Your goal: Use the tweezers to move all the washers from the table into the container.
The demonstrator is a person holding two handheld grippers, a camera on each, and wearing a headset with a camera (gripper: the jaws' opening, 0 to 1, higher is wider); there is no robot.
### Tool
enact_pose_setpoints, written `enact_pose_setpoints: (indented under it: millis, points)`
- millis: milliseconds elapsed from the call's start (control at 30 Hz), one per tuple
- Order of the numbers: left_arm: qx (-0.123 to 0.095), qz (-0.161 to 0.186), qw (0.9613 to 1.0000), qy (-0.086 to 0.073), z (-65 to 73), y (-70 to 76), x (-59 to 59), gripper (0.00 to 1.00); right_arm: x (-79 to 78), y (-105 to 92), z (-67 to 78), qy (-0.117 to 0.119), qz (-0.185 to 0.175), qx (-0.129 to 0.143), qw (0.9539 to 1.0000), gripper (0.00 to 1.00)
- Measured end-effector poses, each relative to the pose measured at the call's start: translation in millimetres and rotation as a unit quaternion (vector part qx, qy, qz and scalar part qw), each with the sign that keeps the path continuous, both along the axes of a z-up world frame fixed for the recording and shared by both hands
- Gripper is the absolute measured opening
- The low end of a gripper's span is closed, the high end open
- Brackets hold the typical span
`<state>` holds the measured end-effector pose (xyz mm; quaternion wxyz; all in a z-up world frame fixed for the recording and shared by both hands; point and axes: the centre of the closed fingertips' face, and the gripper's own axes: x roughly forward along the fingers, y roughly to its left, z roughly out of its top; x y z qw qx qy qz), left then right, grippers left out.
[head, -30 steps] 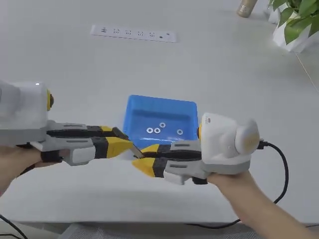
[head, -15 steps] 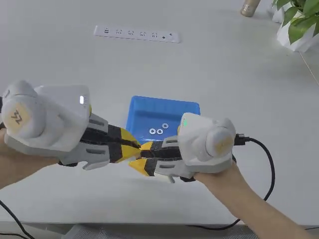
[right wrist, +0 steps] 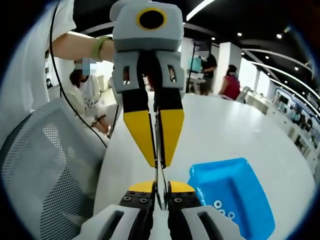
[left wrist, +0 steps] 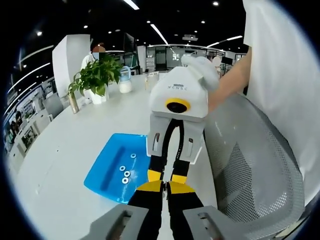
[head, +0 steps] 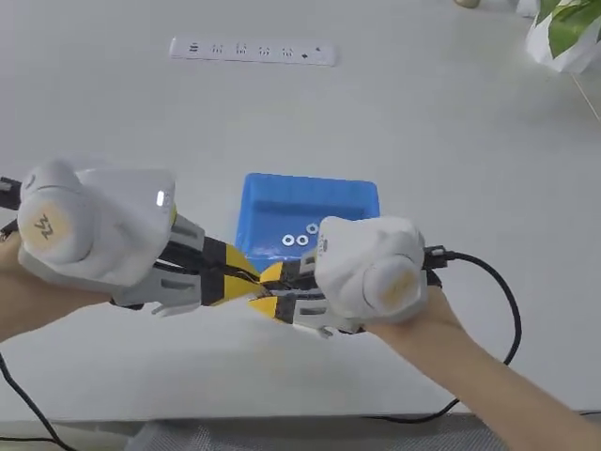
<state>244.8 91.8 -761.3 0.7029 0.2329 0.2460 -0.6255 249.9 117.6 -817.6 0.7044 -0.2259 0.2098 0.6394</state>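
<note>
Four washers are seen lying in the blue container on the white table. Just beside its near edge, the left gripper and right gripper are held tip to tip, both pairs of jaws closed tight on the thin tweezers between them.
</note>
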Motion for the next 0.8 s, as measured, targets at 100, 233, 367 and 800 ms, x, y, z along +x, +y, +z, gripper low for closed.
enact_pose_setpoints:
  millis: [100,233,367,800]
  points:
    - [0.014,-0.006,0.9999,-0.003,-2.0,-2.1,-0.8,0.00,0.5,-0.4,-2.8,0.001,-0.006,0.006,1.0000,0.05]
    - [0.027,-0.013,0.9995,-0.005,-6.2,-3.0,0.4,0.00,1.9,-0.9,-5.0,0.013,-0.017,0.015,0.9997,0.06]
    - [0.040,-0.021,0.9989,-0.010,-6.1,-3.7,0.4,0.00,2.0,0.9,-3.3,0.025,-0.025,0.028,0.9990,0.06]
    - [0.040,-0.017,0.9990,0.002,-7.6,-4.8,0.3,0.00,2.0,-2.3,-8.8,0.038,-0.039,0.029,0.9981,0.06]
